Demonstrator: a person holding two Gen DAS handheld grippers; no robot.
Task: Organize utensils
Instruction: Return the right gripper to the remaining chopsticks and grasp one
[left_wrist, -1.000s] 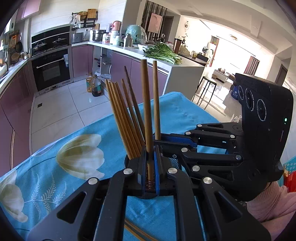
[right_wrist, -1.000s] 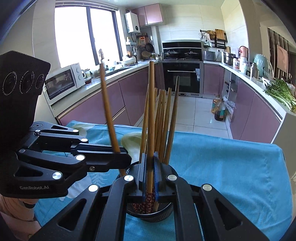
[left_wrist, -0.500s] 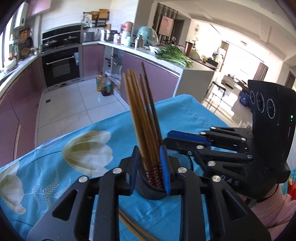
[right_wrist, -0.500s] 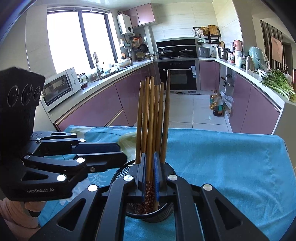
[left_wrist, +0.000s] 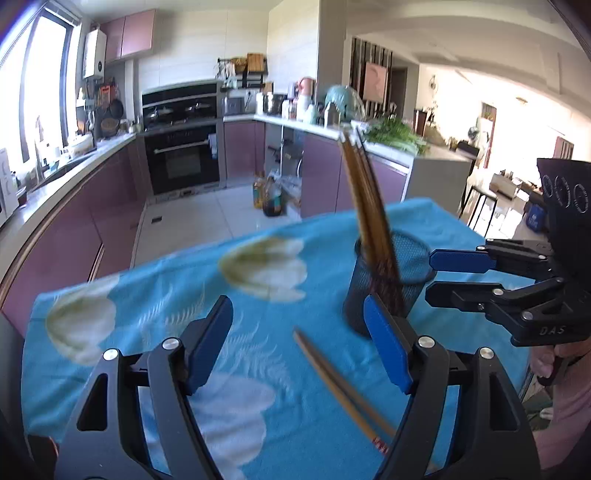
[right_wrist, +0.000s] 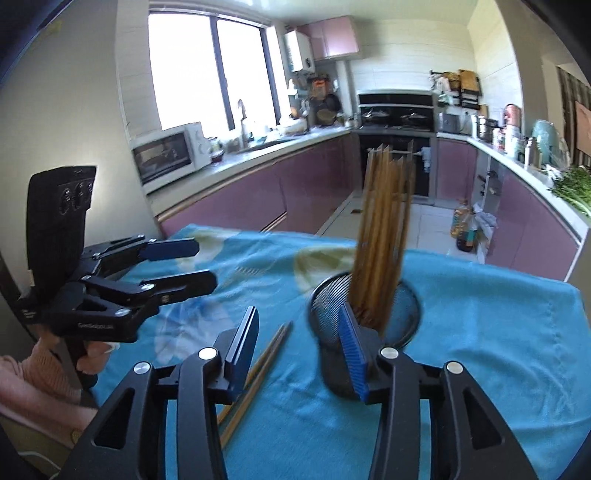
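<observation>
A black mesh cup (left_wrist: 384, 295) (right_wrist: 328, 295) stands on the blue flowered tablecloth (left_wrist: 147, 295) and holds several brown chopsticks (left_wrist: 365, 206) (right_wrist: 384, 240) that lean upright. A loose pair of chopsticks (left_wrist: 340, 387) (right_wrist: 266, 362) lies flat on the cloth in front of the cup. My left gripper (left_wrist: 299, 343) (right_wrist: 205, 264) hovers to the left of the cup, jaws opening and nothing gripped. To the right of the cup my right gripper (right_wrist: 299, 354) (left_wrist: 430, 275) also has its jaws opening. They hold nothing, and its right finger is close to the cup's wall.
Beyond the table's far edge the floor drops away to purple kitchen cabinets (right_wrist: 258, 206) and an oven (left_wrist: 181, 162). Oil bottles (left_wrist: 271, 195) stand on the floor. A person's hand in a pink sleeve (right_wrist: 55, 369) holds the left gripper.
Both grippers have let go of the chopsticks they held upright; these now stand in the cup. Both jaws have widened and both grippers have pulled back from the cup.
</observation>
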